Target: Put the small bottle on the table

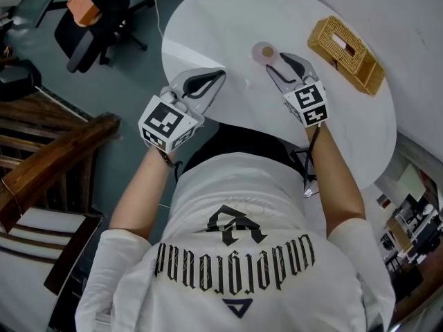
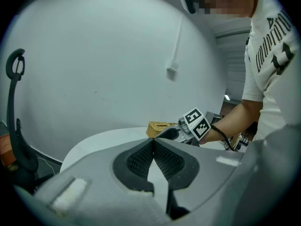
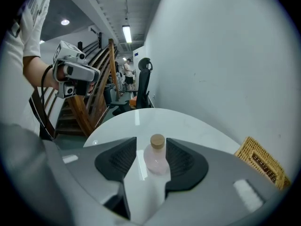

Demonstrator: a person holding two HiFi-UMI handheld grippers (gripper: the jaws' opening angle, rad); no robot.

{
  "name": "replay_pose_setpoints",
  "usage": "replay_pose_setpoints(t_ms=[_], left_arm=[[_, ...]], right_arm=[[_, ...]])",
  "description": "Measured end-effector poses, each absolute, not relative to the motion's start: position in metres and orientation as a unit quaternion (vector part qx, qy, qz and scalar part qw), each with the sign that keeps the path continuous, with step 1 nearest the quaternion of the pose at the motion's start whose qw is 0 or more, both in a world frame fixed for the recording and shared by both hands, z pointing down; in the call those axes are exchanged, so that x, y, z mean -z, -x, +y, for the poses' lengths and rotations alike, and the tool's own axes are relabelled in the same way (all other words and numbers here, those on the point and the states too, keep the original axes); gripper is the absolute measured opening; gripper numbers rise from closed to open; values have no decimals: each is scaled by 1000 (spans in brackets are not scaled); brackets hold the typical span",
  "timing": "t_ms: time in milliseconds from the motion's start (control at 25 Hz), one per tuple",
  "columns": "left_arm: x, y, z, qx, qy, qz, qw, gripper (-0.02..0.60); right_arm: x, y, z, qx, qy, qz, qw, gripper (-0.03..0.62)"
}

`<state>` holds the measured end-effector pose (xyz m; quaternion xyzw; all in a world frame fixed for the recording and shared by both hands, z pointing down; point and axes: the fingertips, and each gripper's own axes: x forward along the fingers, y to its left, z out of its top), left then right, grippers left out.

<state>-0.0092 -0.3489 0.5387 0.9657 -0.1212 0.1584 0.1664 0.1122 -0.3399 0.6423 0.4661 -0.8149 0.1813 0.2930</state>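
A small pale pink bottle (image 1: 264, 52) with a cork stopper stands upright on the round white table (image 1: 214, 26). In the right gripper view the bottle (image 3: 156, 157) sits between the tips of my right gripper (image 3: 151, 160); the jaws are open, with a visible gap at the left pad. My right gripper (image 1: 284, 63) shows in the head view just behind the bottle. Above the table's near edge, my left gripper (image 1: 219, 75) is shut with nothing in it; its pads (image 2: 141, 160) meet at the tip.
A wicker basket (image 1: 346, 52) lies on the table's right side, also seen in the right gripper view as the basket (image 3: 263, 166). Off the table to the left are an office chair (image 1: 90, 19) and a wooden staircase (image 1: 55, 158). A white wall stands behind the table.
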Motion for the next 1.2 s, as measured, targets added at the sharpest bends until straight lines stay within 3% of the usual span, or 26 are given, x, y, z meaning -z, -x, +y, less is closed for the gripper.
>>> replay_pose_setpoints(t_ms=[720,1200], left_arm=[[-475,34,-335,-118,-977,-127,120,8],[-417,44,-342,-89,-986,-120,72,8]], right_arm=[[-543,-97,-298,-137,-503,-819,240,54],[-464,-96,-295,-85,-526,-823,196,9]])
